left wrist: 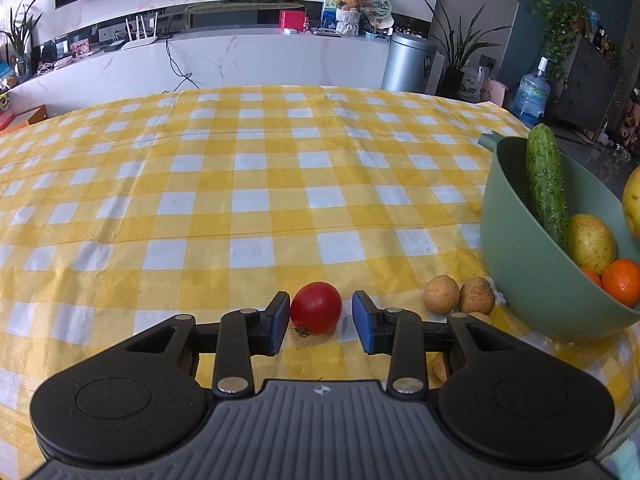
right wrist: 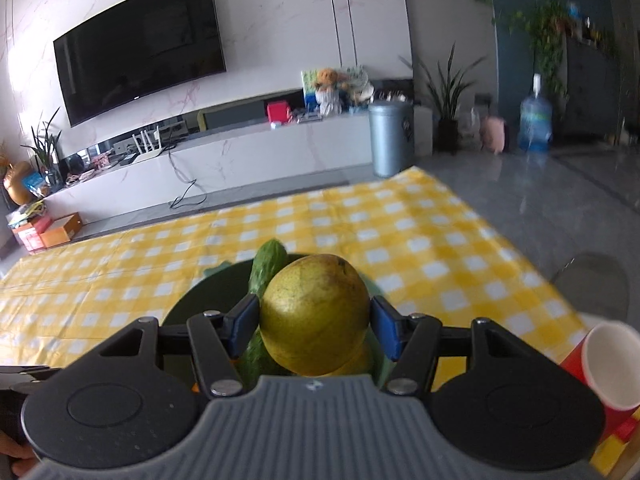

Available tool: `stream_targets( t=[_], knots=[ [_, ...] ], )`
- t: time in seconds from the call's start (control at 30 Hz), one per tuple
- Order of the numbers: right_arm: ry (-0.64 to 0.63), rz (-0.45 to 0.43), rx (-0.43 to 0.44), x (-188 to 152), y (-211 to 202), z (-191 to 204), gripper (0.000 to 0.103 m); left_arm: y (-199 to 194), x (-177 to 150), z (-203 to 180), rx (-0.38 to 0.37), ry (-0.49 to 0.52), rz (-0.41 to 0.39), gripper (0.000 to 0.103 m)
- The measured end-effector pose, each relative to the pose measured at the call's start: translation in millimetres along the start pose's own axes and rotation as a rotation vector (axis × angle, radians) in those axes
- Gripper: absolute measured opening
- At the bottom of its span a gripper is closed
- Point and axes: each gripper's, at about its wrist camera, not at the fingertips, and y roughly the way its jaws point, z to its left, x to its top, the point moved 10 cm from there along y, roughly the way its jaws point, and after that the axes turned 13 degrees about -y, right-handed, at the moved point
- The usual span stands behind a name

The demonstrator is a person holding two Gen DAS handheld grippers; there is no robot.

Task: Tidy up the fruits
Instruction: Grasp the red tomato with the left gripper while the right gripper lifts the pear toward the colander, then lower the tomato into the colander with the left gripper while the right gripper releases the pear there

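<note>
Where the left wrist view looks along my left hand-held gripper (left wrist: 321, 322), the tomato (left wrist: 316, 308) sits on the desk (left wrist: 240, 184) between the blue pads; the left pad (left wrist: 280, 322) is touching or nearly touching it, the right one stands off with a gap, so the jaws are apart. Beyond the tomato the yellow checked cloth lies bare to the far edge. Right of the tomato are small brown fruits (left wrist: 458, 295), then the green bowl (left wrist: 532, 280) with a cucumber (left wrist: 546, 188), a pear (left wrist: 592, 243) and an orange (left wrist: 622, 282).

In the right wrist view, my right hand-held gripper (right wrist: 316, 322) is clamped on a yellow-green pear (right wrist: 316, 316), held above the bowl (right wrist: 200, 300), tilted down. Right of the bowl, a red paper cup (right wrist: 612, 364) stands at the desk edge.
</note>
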Motion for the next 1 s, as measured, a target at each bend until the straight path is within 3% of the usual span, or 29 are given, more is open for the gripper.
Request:
stream_targets(
  t=[0.33, 0.63, 1.0],
  knots=[
    [-0.02, 0.108, 0.174, -18.5, 24.9, 34.2, 0.058, 2.4, -1.5, 0.4, -0.005, 0.016, 0.0, 0.032],
    [-0.02, 0.175, 0.201, -31.9, 28.3, 40.1, 0.059, 2.0, -0.9, 1.4, 0.007, 0.02, -0.008, 0.031],
    [-0.05, 0.187, 0.208, -34.9, 24.8, 43.7, 0.059, -6.1, 2.5, 2.7, -0.006, -0.009, -0.021, 0.03]
  ],
)
